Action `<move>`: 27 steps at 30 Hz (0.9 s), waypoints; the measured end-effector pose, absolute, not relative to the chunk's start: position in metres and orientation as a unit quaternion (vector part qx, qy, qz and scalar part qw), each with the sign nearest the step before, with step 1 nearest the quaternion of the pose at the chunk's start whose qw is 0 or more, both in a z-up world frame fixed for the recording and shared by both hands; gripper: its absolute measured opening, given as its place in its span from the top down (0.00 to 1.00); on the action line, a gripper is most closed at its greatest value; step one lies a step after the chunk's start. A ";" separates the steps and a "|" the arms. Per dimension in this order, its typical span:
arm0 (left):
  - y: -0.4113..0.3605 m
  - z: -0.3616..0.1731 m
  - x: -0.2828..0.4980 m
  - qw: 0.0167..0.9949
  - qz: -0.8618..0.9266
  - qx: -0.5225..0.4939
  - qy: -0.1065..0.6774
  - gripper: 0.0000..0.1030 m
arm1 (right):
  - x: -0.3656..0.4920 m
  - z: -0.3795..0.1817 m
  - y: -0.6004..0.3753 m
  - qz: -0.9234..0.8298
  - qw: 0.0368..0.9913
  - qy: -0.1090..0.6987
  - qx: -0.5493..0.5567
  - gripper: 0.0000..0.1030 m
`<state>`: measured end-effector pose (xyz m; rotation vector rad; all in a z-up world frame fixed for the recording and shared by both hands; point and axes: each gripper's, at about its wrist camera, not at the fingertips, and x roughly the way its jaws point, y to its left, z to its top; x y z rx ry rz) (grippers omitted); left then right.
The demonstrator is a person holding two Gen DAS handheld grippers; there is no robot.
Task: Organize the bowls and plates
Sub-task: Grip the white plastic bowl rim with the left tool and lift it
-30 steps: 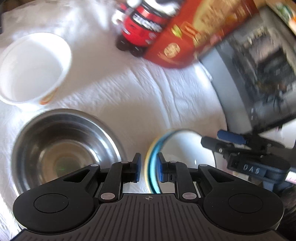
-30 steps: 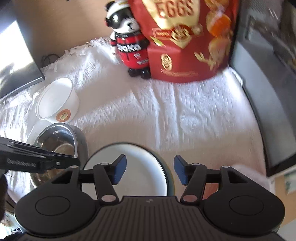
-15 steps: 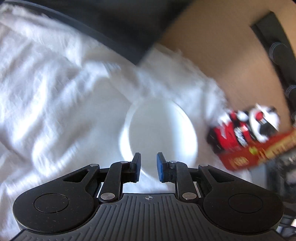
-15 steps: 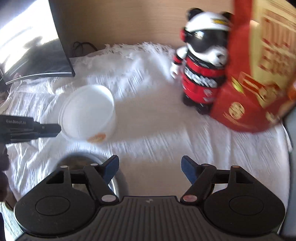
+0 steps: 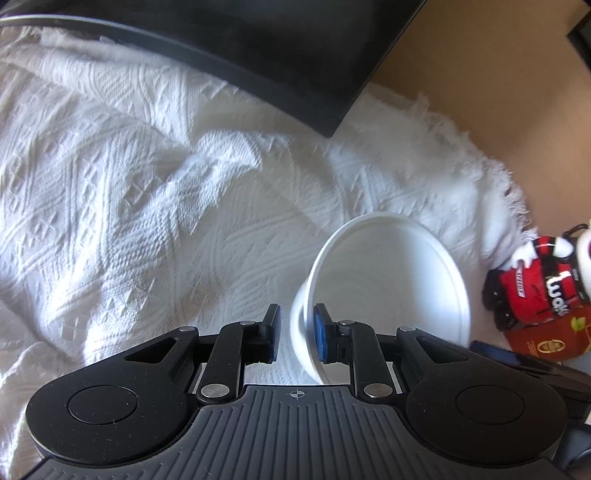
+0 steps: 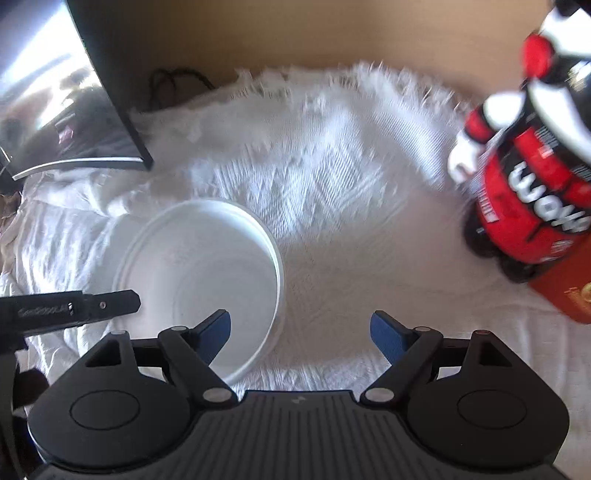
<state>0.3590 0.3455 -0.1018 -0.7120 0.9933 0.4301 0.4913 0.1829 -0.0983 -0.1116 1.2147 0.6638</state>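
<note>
A white plastic bowl (image 5: 391,288) stands on the white cloth. Its near rim sits between the blue pads of my left gripper (image 5: 295,338); the right pad touches the inside wall and a gap shows at the left pad. In the right wrist view the same bowl (image 6: 199,273) lies left of centre, with the left gripper's fingers (image 6: 110,304) reaching its left rim. My right gripper (image 6: 301,332) is open and empty, just right of the bowl. The steel bowl and the plate are out of view.
A white knitted cloth (image 5: 147,206) covers the surface. A dark monitor (image 5: 258,44) stands at the back left. A red and black panda figure (image 6: 528,192) and a red box (image 6: 569,291) stand at the right. A wooden wall (image 6: 332,33) is behind.
My left gripper left the blue-rimmed plate, swung to the white bowl and now straddles its rim. My right gripper moved forward past the plate and steel bowl toward the white bowl, staying open.
</note>
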 end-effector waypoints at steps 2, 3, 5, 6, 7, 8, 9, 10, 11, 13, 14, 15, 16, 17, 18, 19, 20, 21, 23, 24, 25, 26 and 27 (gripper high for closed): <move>0.348 -0.110 0.361 0.794 0.197 -0.341 0.463 0.80 | 0.493 -0.111 0.190 0.308 0.756 0.575 -0.045 0.24; 0.349 -0.114 0.362 0.792 0.194 -0.350 0.461 0.80 | 0.493 -0.118 0.194 0.311 0.749 0.584 -0.041 0.32; 0.350 -0.116 0.362 0.789 0.183 -0.367 0.457 0.80 | 0.492 -0.127 0.202 0.321 0.731 0.600 -0.042 0.52; 0.350 -0.114 0.362 0.790 0.177 -0.371 0.454 0.78 | 0.491 -0.129 0.206 0.326 0.725 0.606 -0.045 0.63; 0.348 -0.109 0.362 0.794 0.176 -0.368 0.451 0.78 | 0.489 -0.128 0.208 0.330 0.723 0.605 -0.048 0.66; 0.346 -0.102 0.361 0.800 0.176 -0.362 0.445 0.78 | 0.486 -0.124 0.209 0.333 0.726 0.600 -0.049 0.68; 0.343 -0.095 0.360 0.807 0.175 -0.356 0.437 0.79 | 0.484 -0.118 0.209 0.334 0.731 0.593 -0.049 0.68; 0.341 -0.087 0.358 0.814 0.170 -0.353 0.428 0.79 | 0.481 -0.112 0.206 0.337 0.735 0.587 -0.046 0.68; 0.339 -0.080 0.356 0.820 0.163 -0.355 0.419 0.79 | 0.479 -0.105 0.202 0.338 0.738 0.582 -0.043 0.68; 0.335 -0.066 0.351 0.828 0.145 -0.365 0.401 0.79 | 0.475 -0.089 0.190 0.336 0.749 0.570 -0.034 0.68; 0.332 -0.059 0.347 0.831 0.136 -0.371 0.392 0.79 | 0.473 -0.081 0.183 0.334 0.755 0.564 -0.029 0.68; 0.328 -0.052 0.344 0.834 0.127 -0.375 0.384 0.79 | 0.471 -0.073 0.176 0.331 0.761 0.558 -0.024 0.68; 0.324 -0.044 0.341 0.837 0.118 -0.378 0.378 0.79 | 0.468 -0.065 0.169 0.329 0.765 0.553 -0.019 0.68; 0.319 -0.037 0.339 0.840 0.109 -0.377 0.375 0.79 | 0.464 -0.057 0.160 0.326 0.771 0.548 -0.014 0.68; 0.313 -0.030 0.337 0.843 0.102 -0.373 0.374 0.79 | 0.460 -0.050 0.153 0.323 0.775 0.543 -0.009 0.68; 0.307 -0.024 0.335 0.847 0.095 -0.367 0.374 0.79 | 0.457 -0.043 0.144 0.320 0.780 0.538 -0.004 0.68; 0.300 -0.019 0.335 0.850 0.088 -0.360 0.375 0.79 | 0.453 -0.035 0.135 0.317 0.785 0.532 0.001 0.68; 0.293 -0.013 0.334 0.852 0.081 -0.354 0.378 0.79 | 0.450 -0.028 0.125 0.313 0.790 0.527 0.006 0.68; 0.277 -0.002 0.334 0.857 0.070 -0.336 0.384 0.79 | 0.442 -0.015 0.108 0.302 0.802 0.515 0.016 0.68; 0.268 0.001 0.336 0.861 0.061 -0.326 0.386 0.79 | 0.440 -0.010 0.101 0.297 0.807 0.510 0.020 0.68; 0.261 0.004 0.337 0.864 0.051 -0.318 0.387 0.79 | 0.435 -0.005 0.092 0.289 0.814 0.503 0.023 0.68; 0.252 0.007 0.338 0.867 0.038 -0.310 0.389 0.79 | 0.431 0.001 0.084 0.280 0.821 0.497 0.025 0.68; 0.244 0.008 0.338 0.868 0.025 -0.303 0.391 0.79 | 0.426 0.006 0.075 0.270 0.828 0.491 0.026 0.68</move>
